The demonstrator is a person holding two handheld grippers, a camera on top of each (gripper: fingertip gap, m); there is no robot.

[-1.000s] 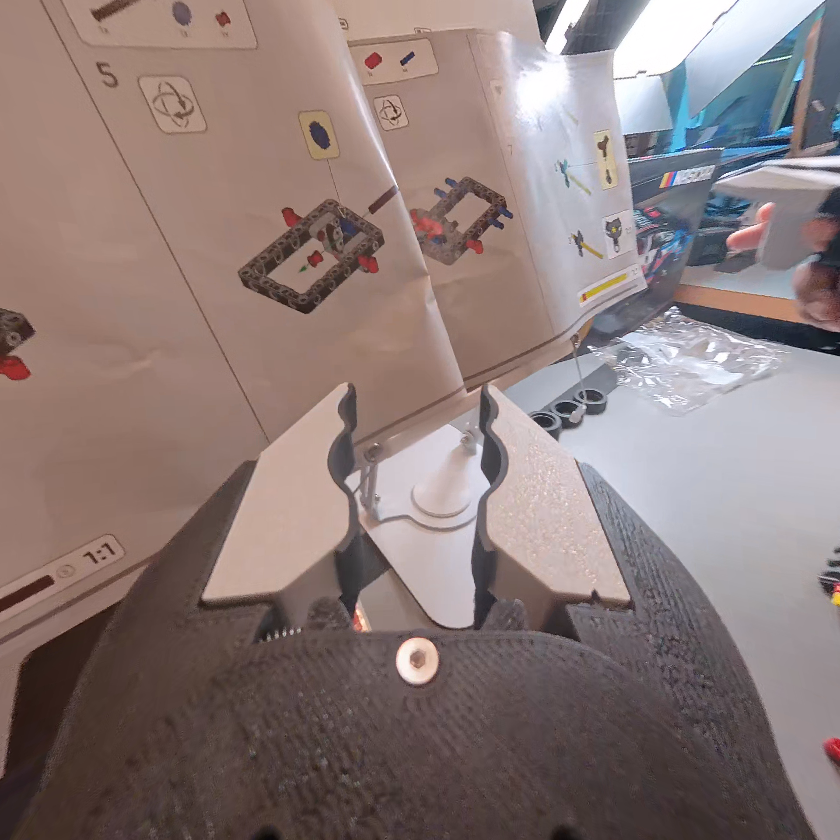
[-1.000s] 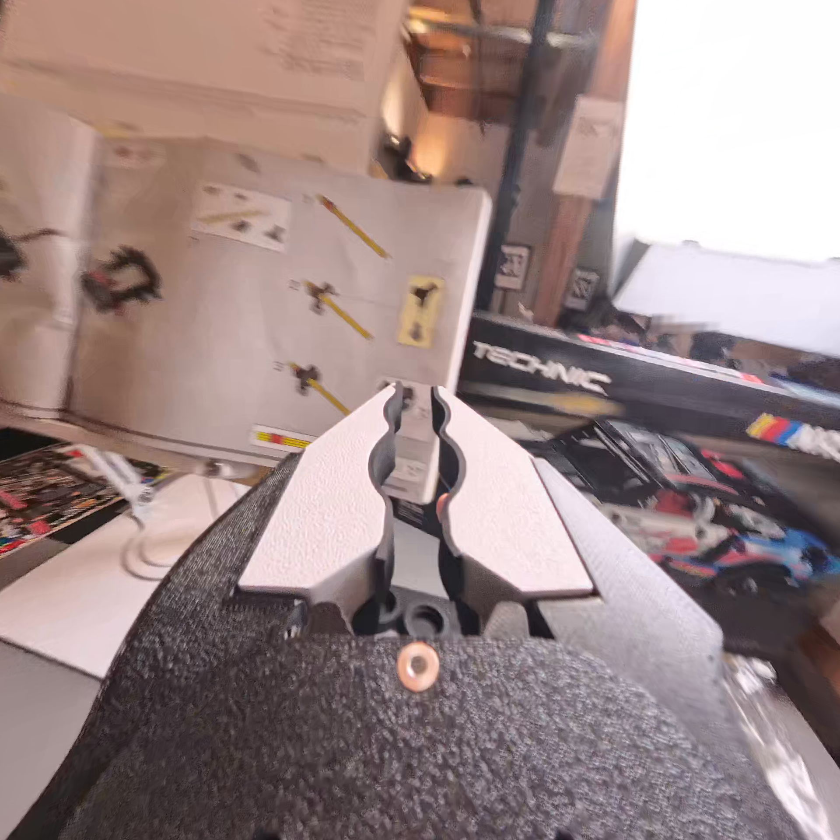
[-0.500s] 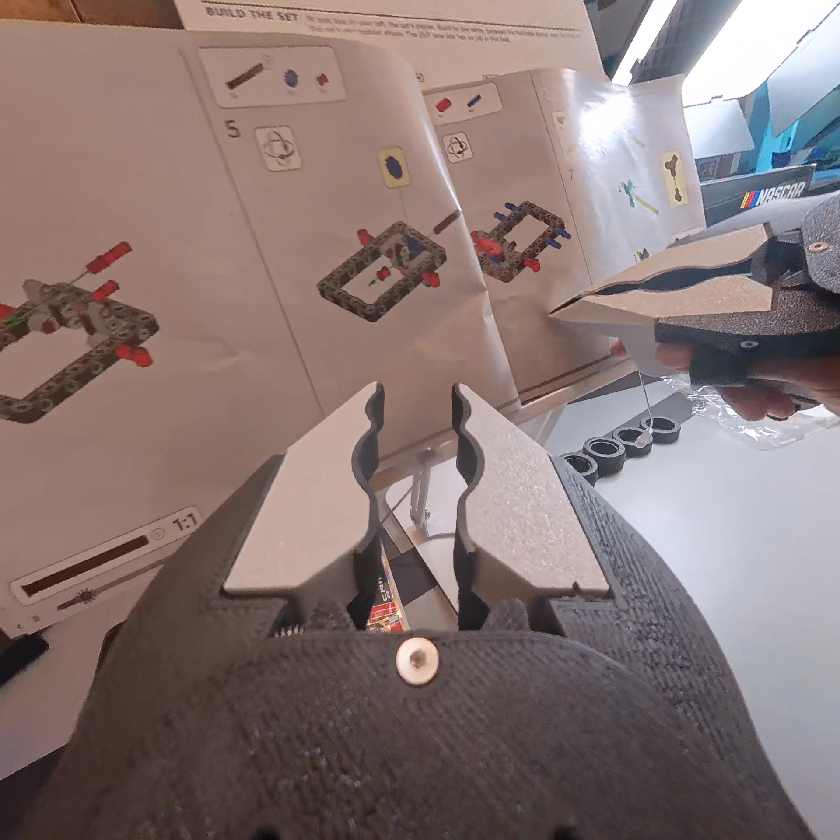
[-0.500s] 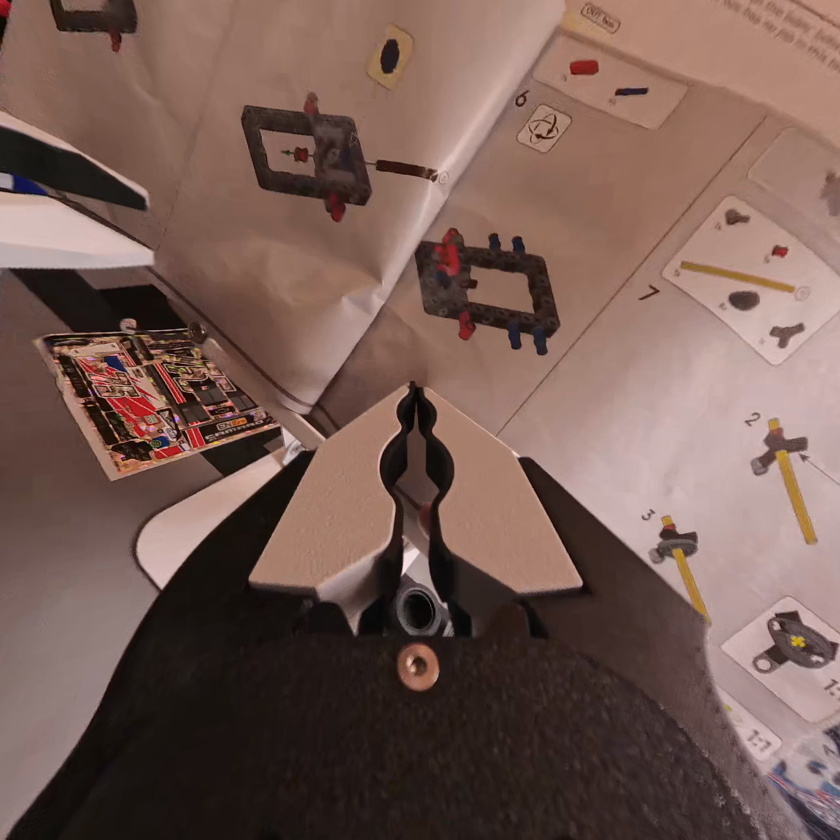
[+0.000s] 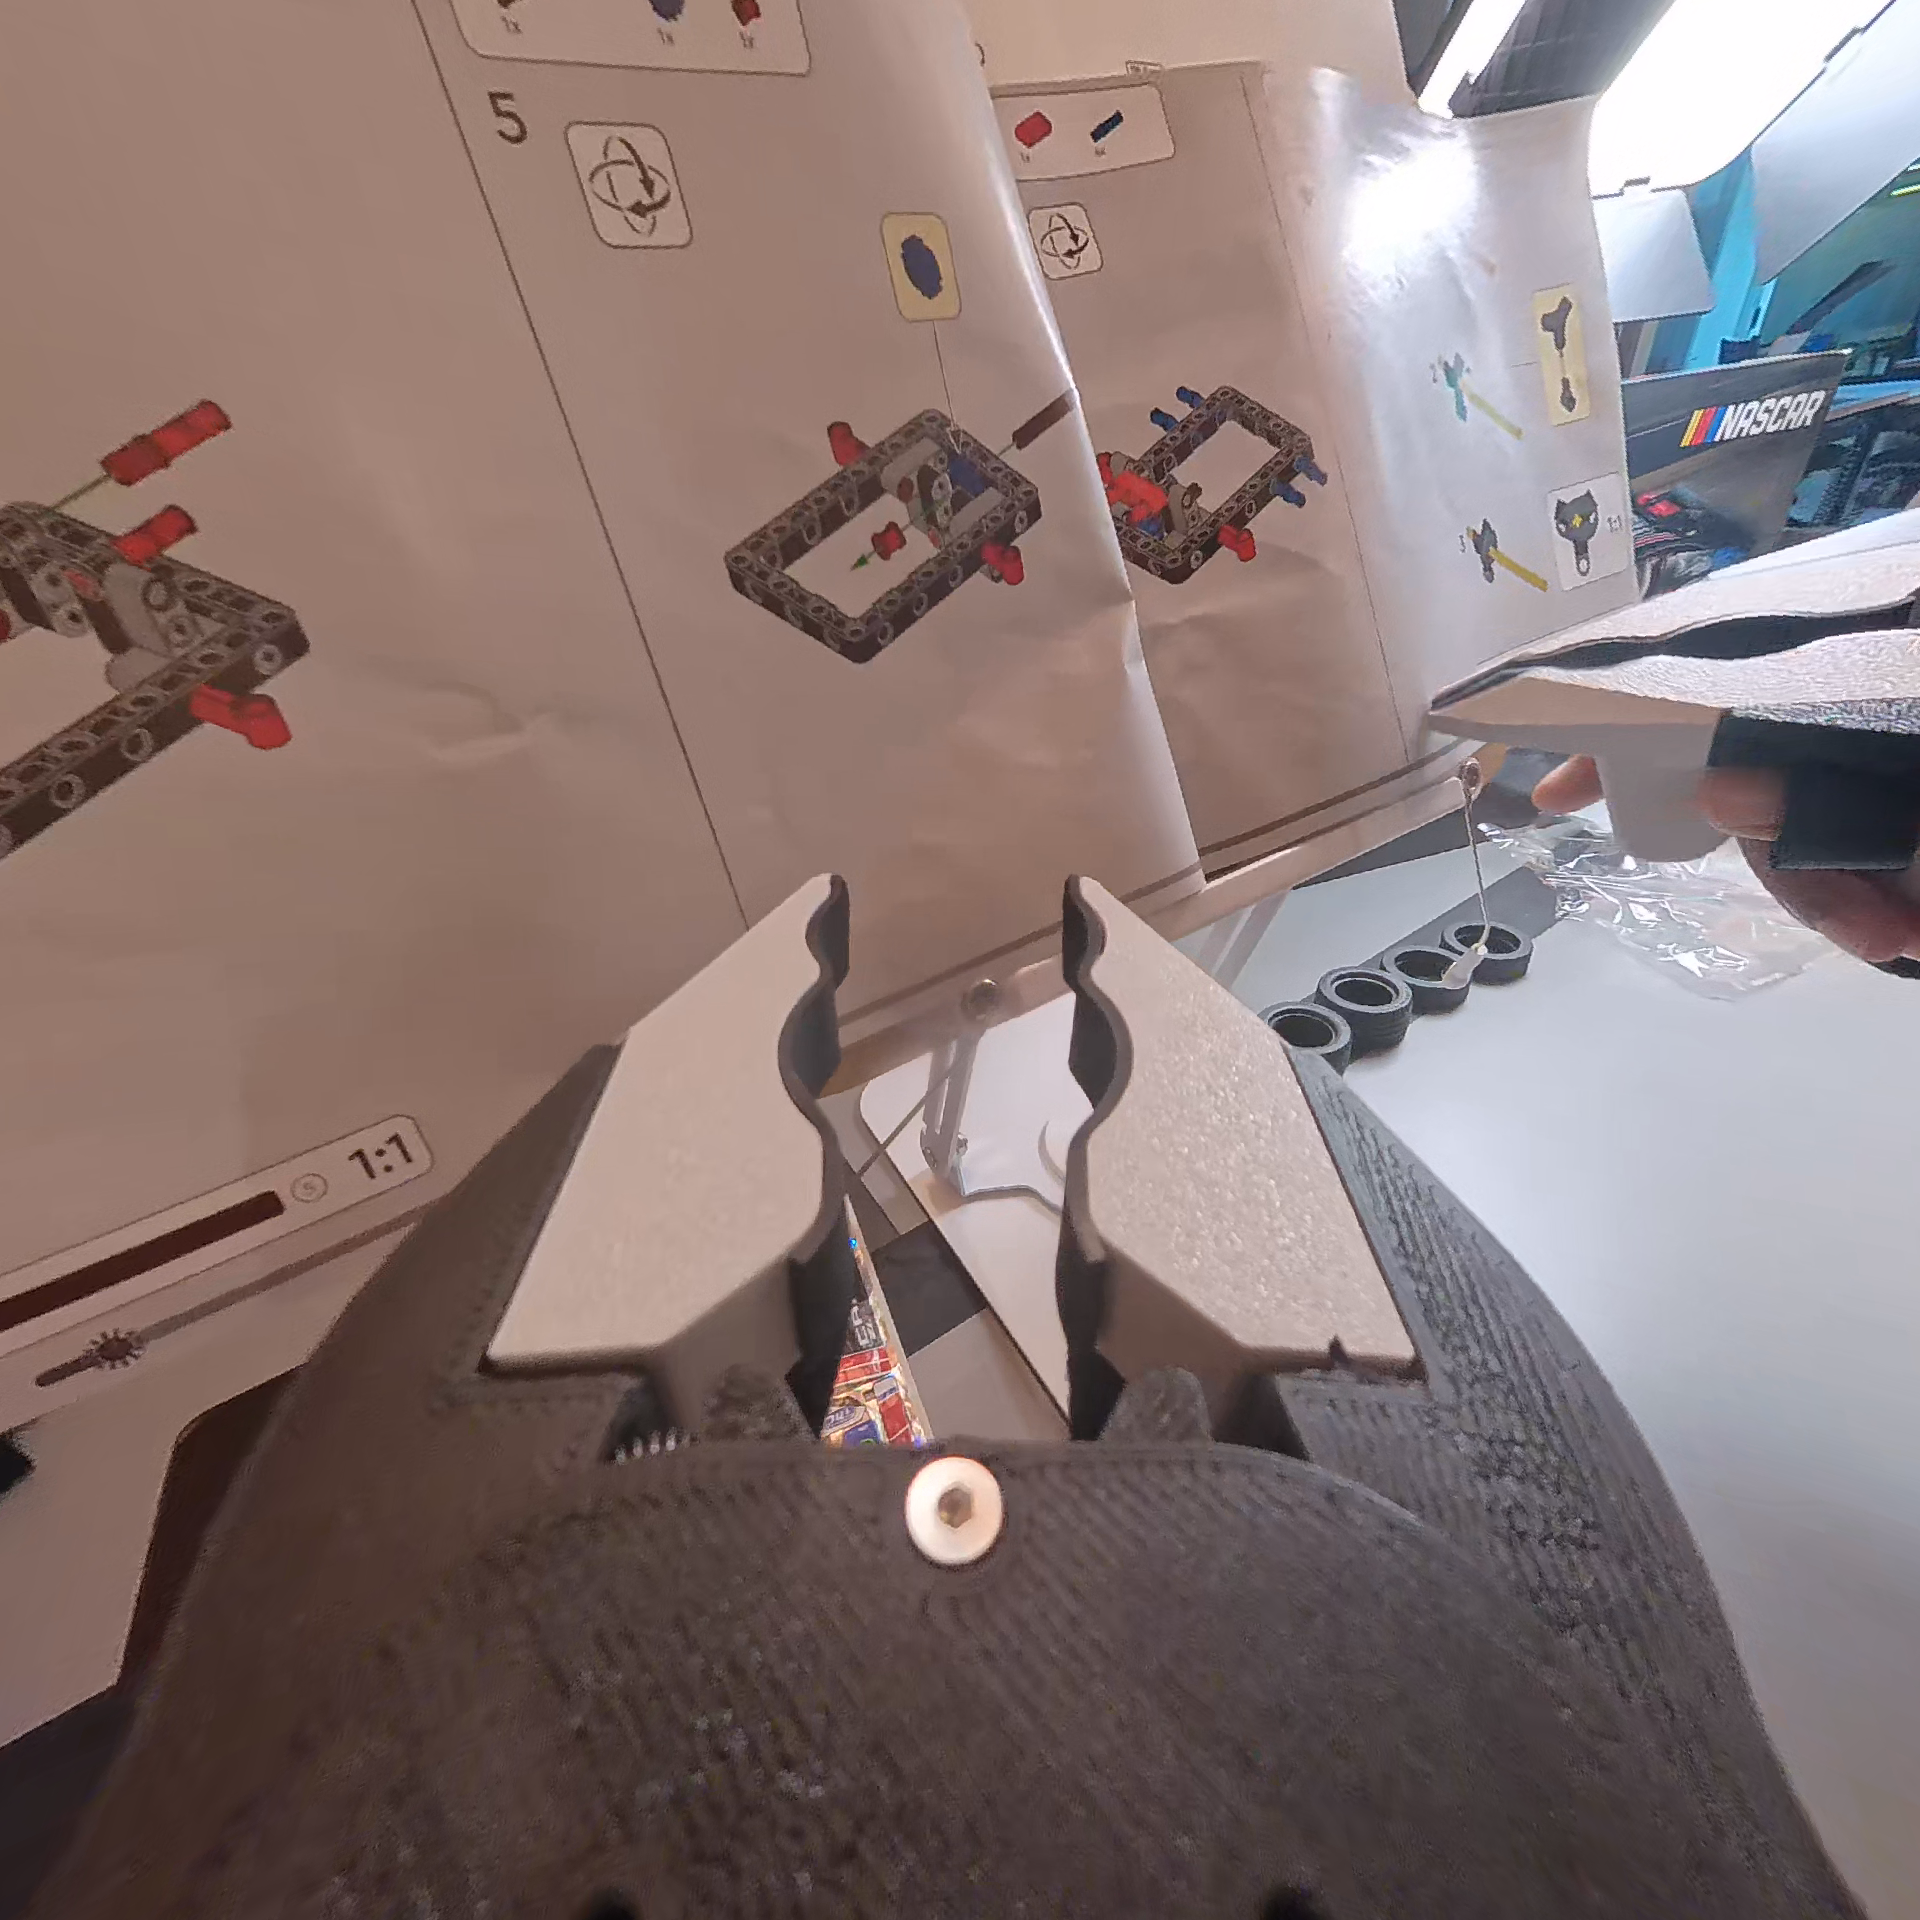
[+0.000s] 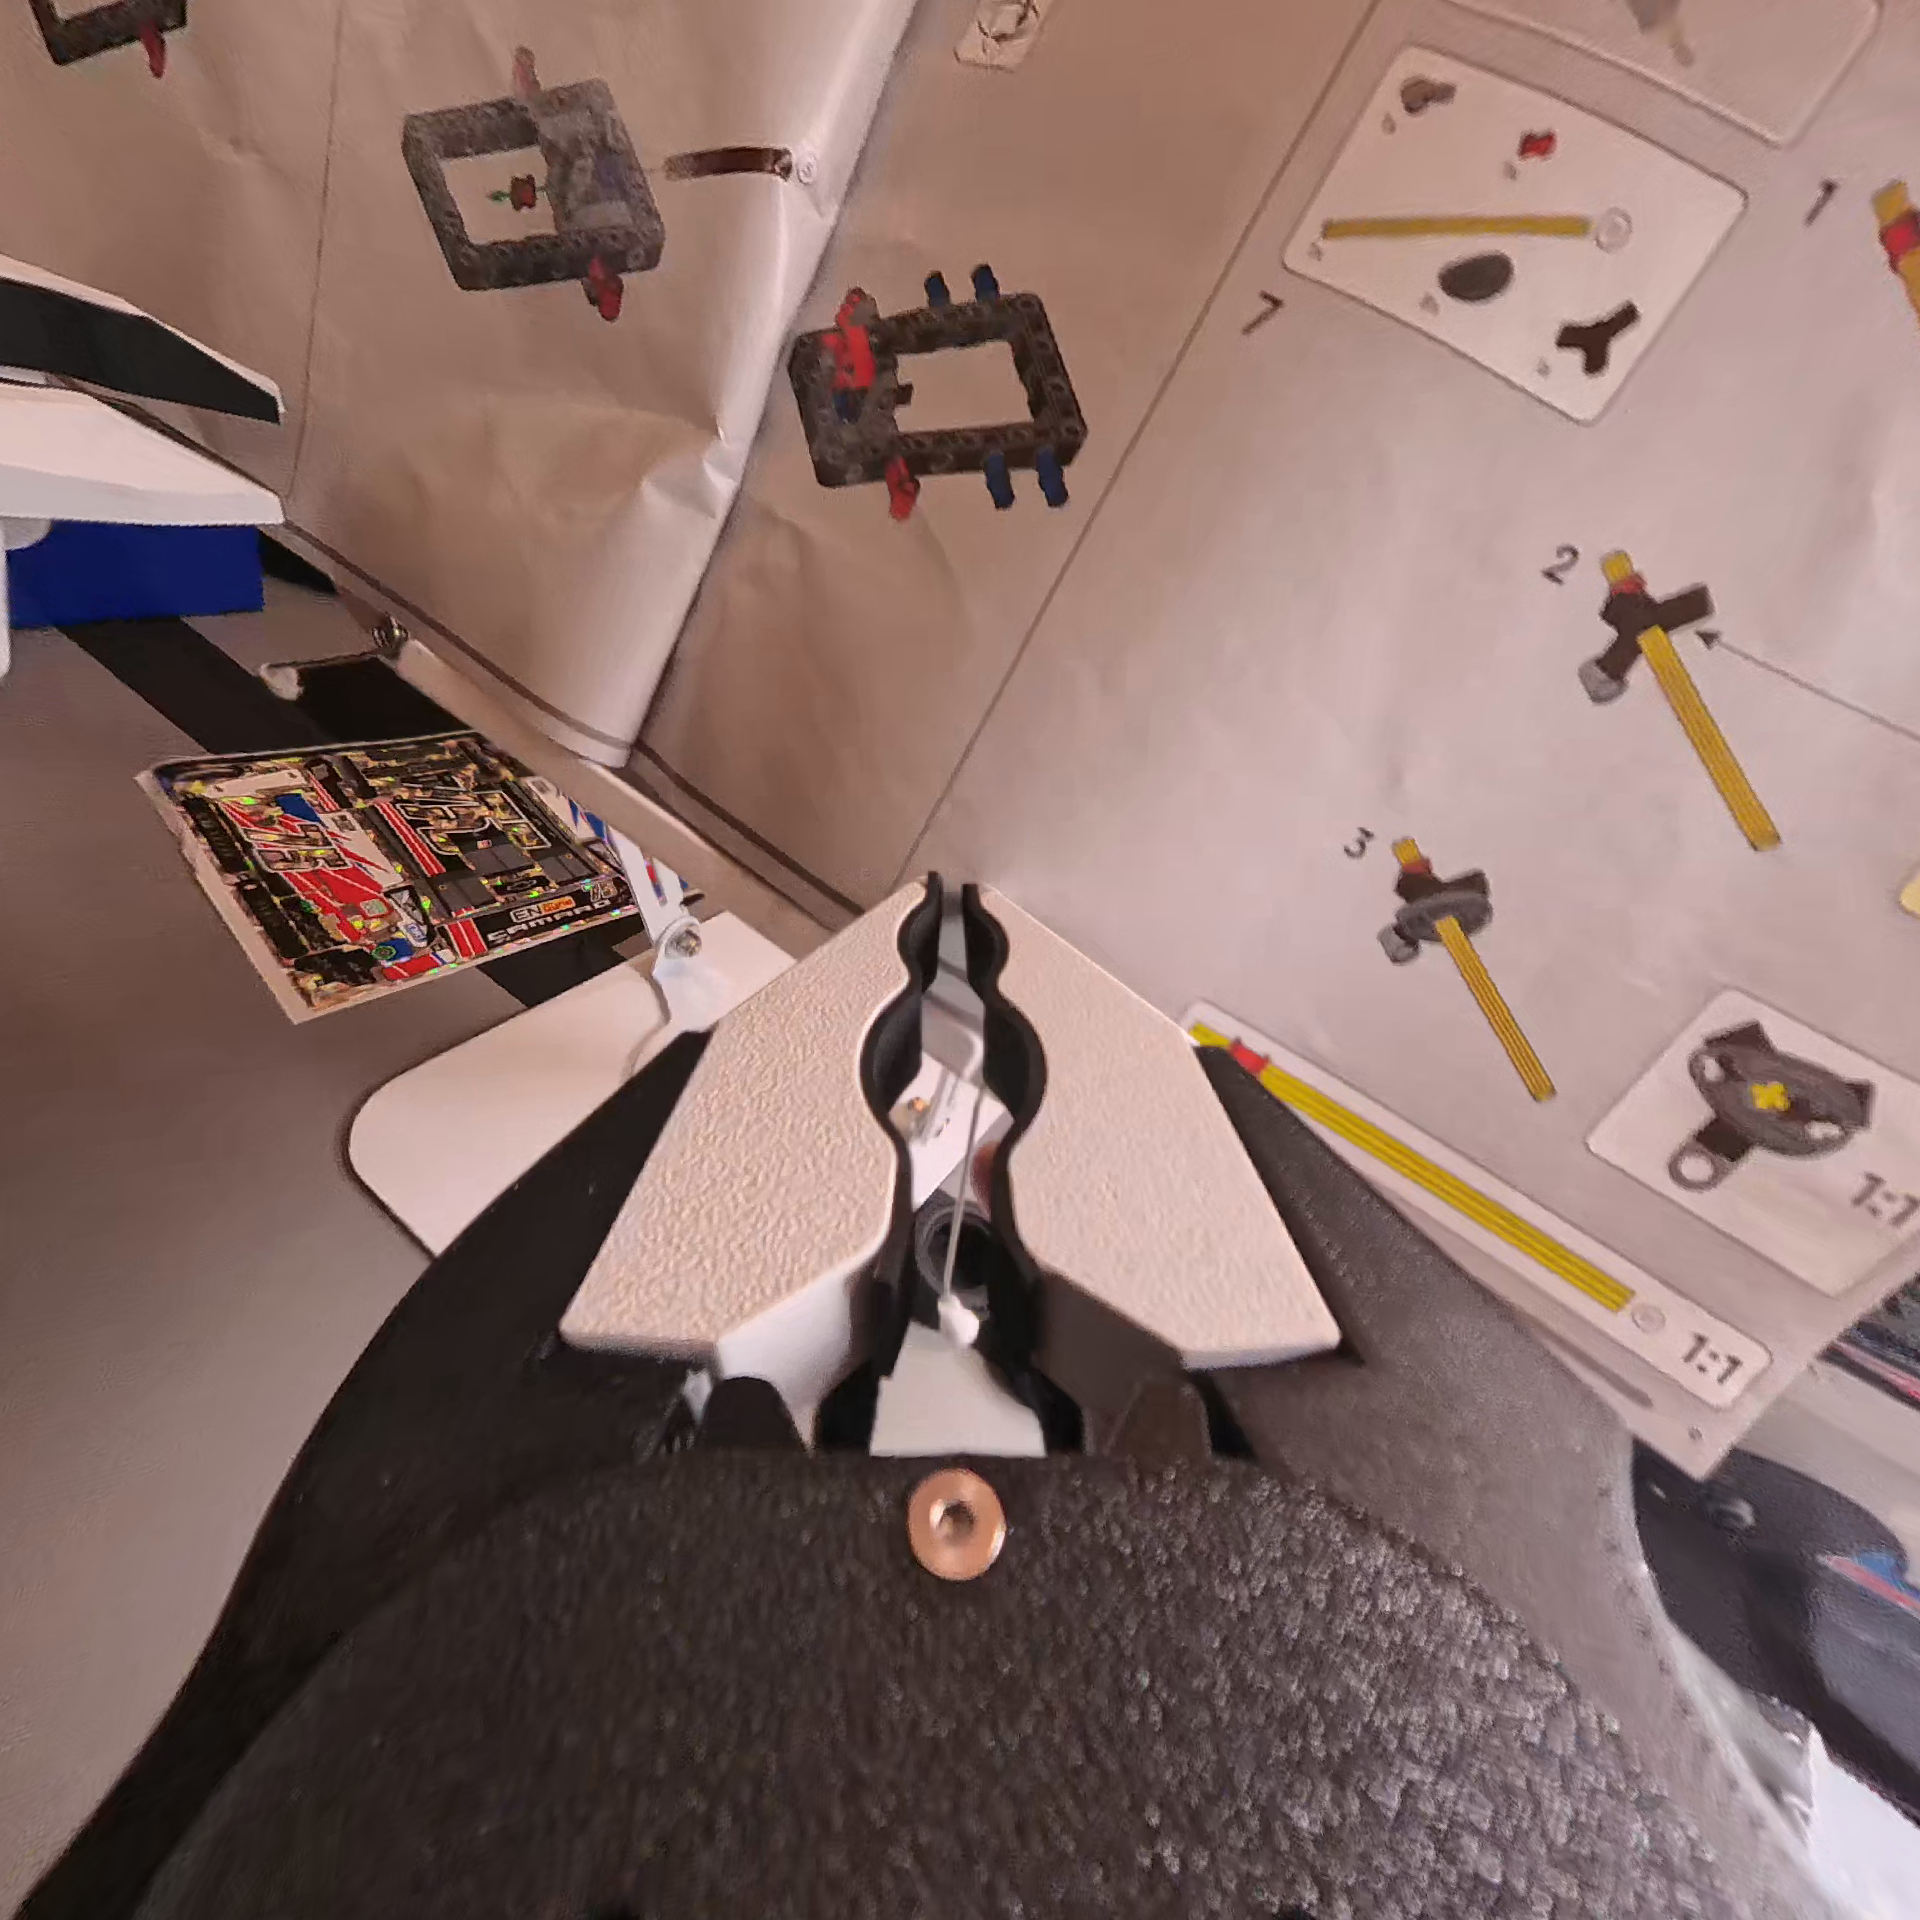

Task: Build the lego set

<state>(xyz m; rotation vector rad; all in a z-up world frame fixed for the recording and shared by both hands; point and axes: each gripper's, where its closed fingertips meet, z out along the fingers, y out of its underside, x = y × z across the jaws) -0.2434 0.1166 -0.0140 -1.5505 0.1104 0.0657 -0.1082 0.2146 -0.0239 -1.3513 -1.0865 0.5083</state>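
Observation:
The open instruction booklet (image 5: 935,727) stands on a white stand (image 5: 1039,1174) in front of both grippers. My left gripper (image 5: 951,904) is open and empty, its tips just below the booklet's lower edge. My right gripper (image 6: 951,894) is shut, with only a thin slit between the tips, which sit at the bottom edge of the right-hand page (image 6: 1299,727). I cannot tell if it pinches the paper. It also shows in the left wrist view (image 5: 1662,665), at the page's lower right corner. Several black tyres (image 5: 1392,987) lie in a row on the table.
A colourful sticker sheet (image 6: 384,852) lies under the stand's left side. A wire page holder (image 5: 1475,862) reaches down to the tyres. A crumpled clear bag (image 5: 1662,914) and the dark set box (image 5: 1725,436) are at the right. The grey table (image 5: 1662,1247) stretches right. My hands' fingertips stand some 15 cm from each other.
The right gripper swung from the box to the booklet, shut, and now sits lower at the page's bottom edge. The left gripper's jaws narrowed, then widened a little.

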